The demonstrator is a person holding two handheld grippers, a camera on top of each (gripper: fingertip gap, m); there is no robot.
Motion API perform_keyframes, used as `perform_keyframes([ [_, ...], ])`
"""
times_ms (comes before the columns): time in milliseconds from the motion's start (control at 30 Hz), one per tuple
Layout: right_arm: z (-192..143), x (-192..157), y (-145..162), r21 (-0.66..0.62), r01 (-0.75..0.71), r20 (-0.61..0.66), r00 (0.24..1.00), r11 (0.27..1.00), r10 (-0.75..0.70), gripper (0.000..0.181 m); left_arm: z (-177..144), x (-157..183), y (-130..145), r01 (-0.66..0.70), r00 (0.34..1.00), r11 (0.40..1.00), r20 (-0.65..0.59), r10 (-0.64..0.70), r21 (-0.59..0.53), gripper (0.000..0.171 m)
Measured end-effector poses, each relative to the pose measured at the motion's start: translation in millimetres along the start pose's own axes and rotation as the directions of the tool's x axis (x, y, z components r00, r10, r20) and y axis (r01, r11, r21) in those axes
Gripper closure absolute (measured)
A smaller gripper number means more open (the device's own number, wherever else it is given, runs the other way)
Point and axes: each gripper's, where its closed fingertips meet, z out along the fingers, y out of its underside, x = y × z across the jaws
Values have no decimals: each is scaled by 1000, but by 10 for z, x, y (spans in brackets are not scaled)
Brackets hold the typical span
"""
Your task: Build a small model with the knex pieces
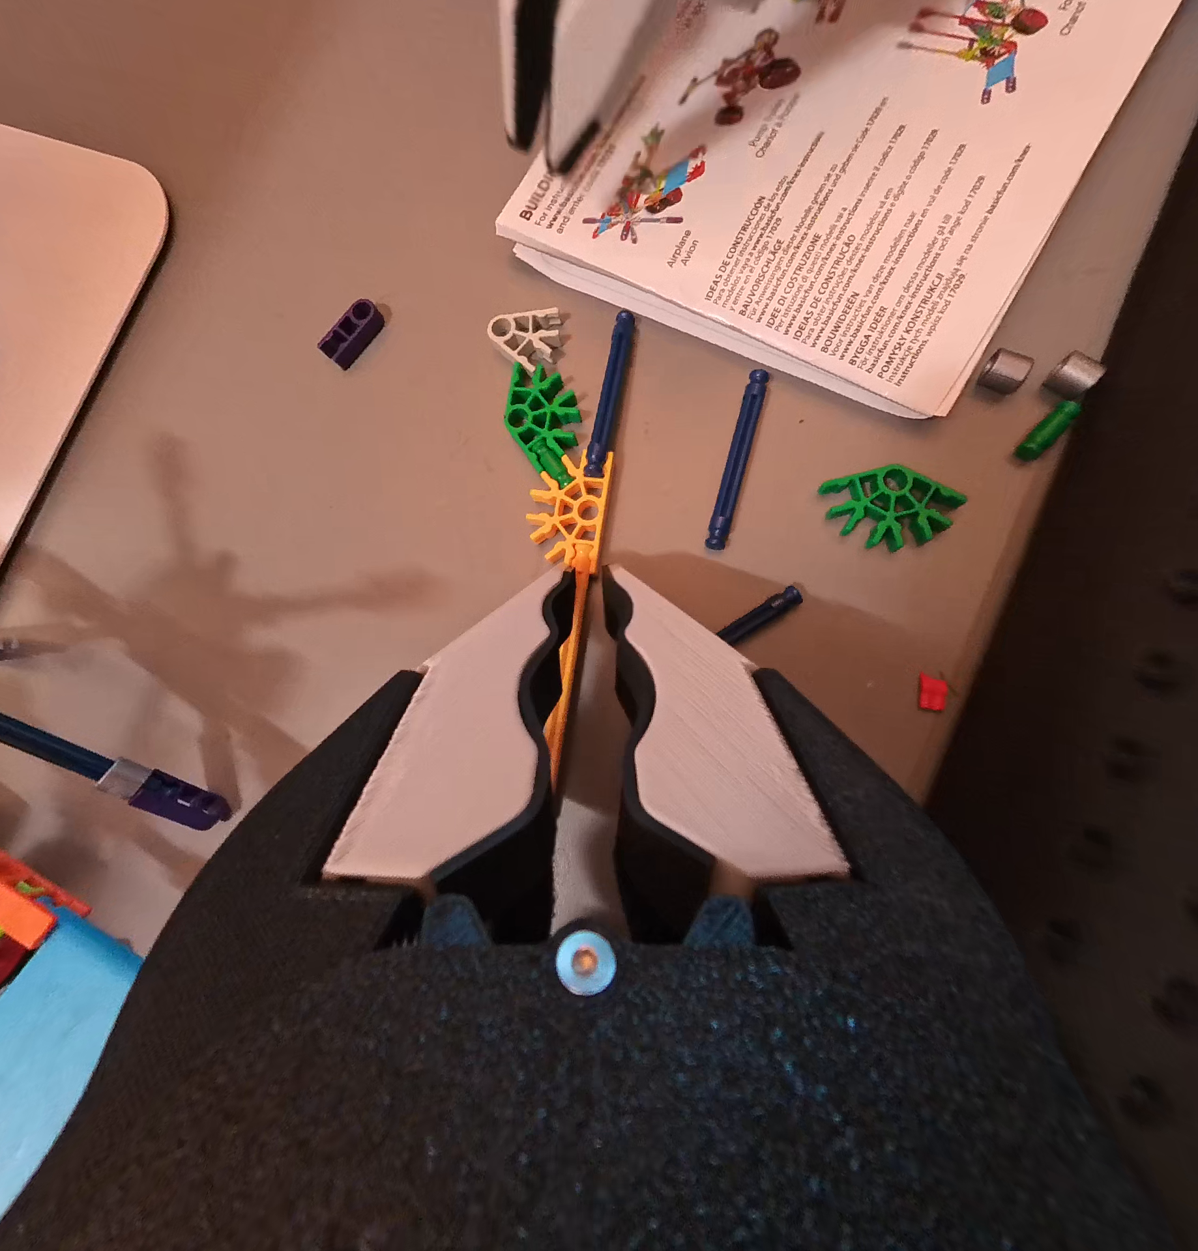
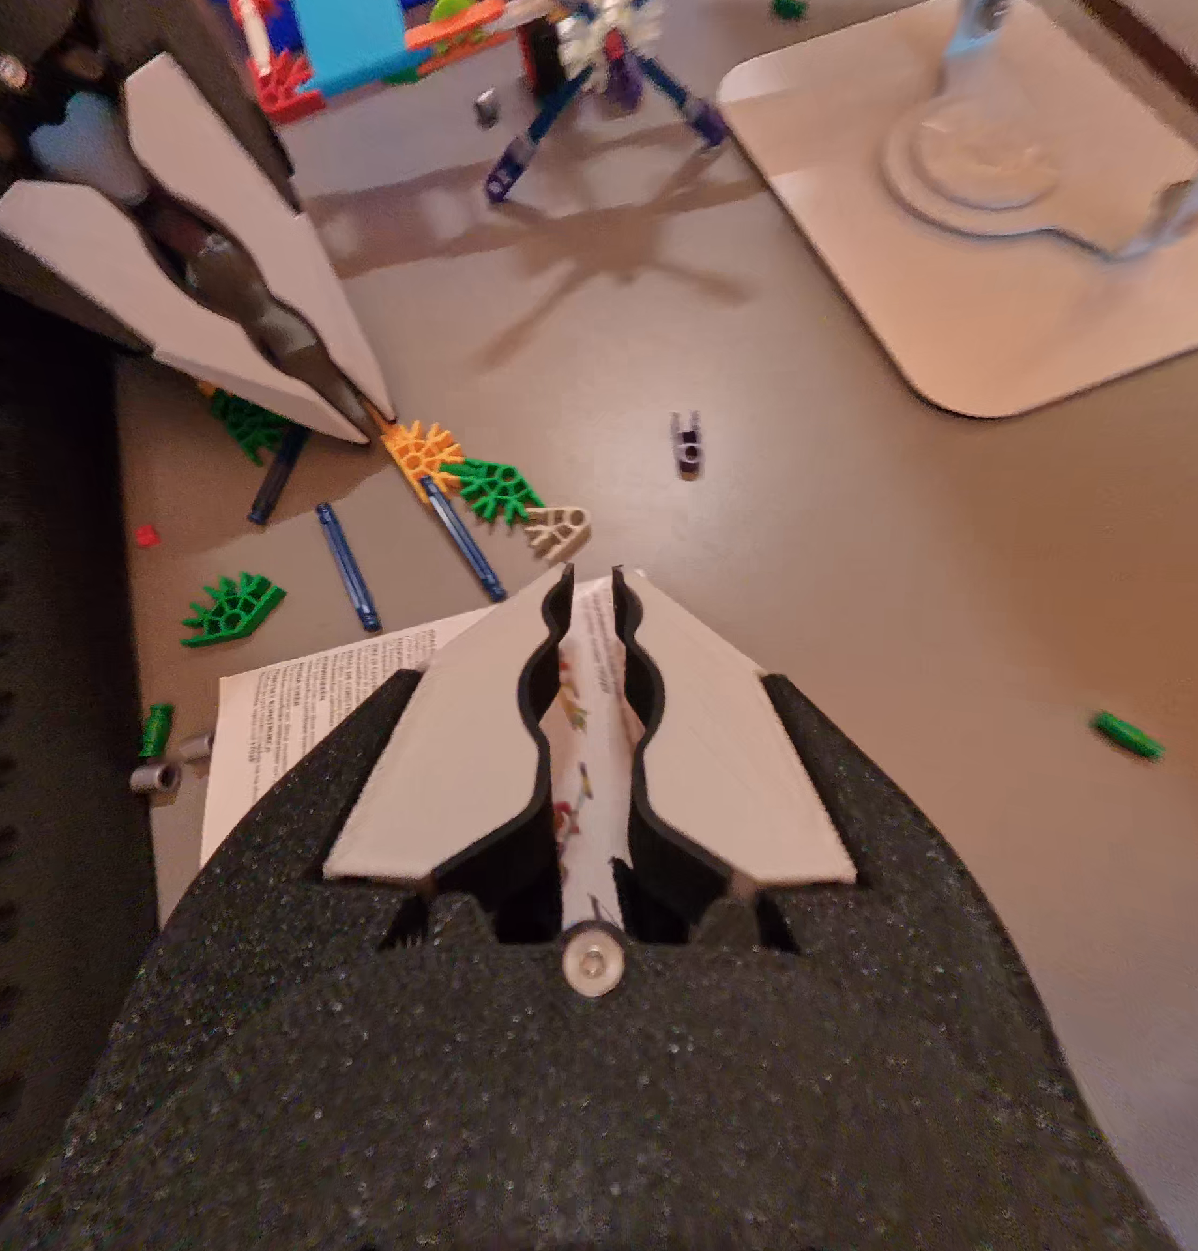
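My left gripper [image 1: 586,572] is shut on a thin orange rod [image 1: 569,677] that runs back between its fingers. The rod's far end plugs into an orange connector [image 1: 576,511]. That connector carries a green connector [image 1: 539,413] and a dark blue rod [image 1: 610,386], and the assembly rests low on the table. A grey connector [image 1: 528,335] lies just beyond it. My right gripper [image 2: 593,572] is shut but for a narrow slit, with nothing in it. It hovers over the corner of a white instruction booklet [image 2: 278,711]. The left gripper [image 2: 379,426] and the orange connector [image 2: 420,450] also show in the right wrist view.
Loose parts lie around: a blue rod [image 1: 738,460], a green connector [image 1: 891,504], a purple clip [image 1: 352,332], grey spacers [image 1: 1006,369], a short green rod [image 1: 1046,430] and a red piece [image 1: 931,690]. A white stand base [image 2: 989,271] and a built model [image 2: 379,54] stand farther off. A dark perforated surface [image 1: 1124,677] borders the table. The gap from one gripper's tips to the other's is roughly 12 centimeters.
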Motion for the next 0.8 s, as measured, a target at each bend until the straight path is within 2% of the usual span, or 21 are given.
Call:
perform_keyframes([
  [167,265,-357,27,-56,100,101,990,993,-94,170,-9,3,9,17,1000,1000,-9,-17,-3,165],
  [300,401,-503,31,-81,149,136,981,986,-137,170,-16,28,12,17,1000,1000,-27,-17,-5,165],
  [667,434,-456,73,-116,156,111,983,981,-143,175,-49,0,56,34,999,999,-34,-34,-18,168],
  [800,354,-417,1,-70,116,115,988,991,-107,175,-126,53,-2,30,998,999,-53,-29,23,163],
])
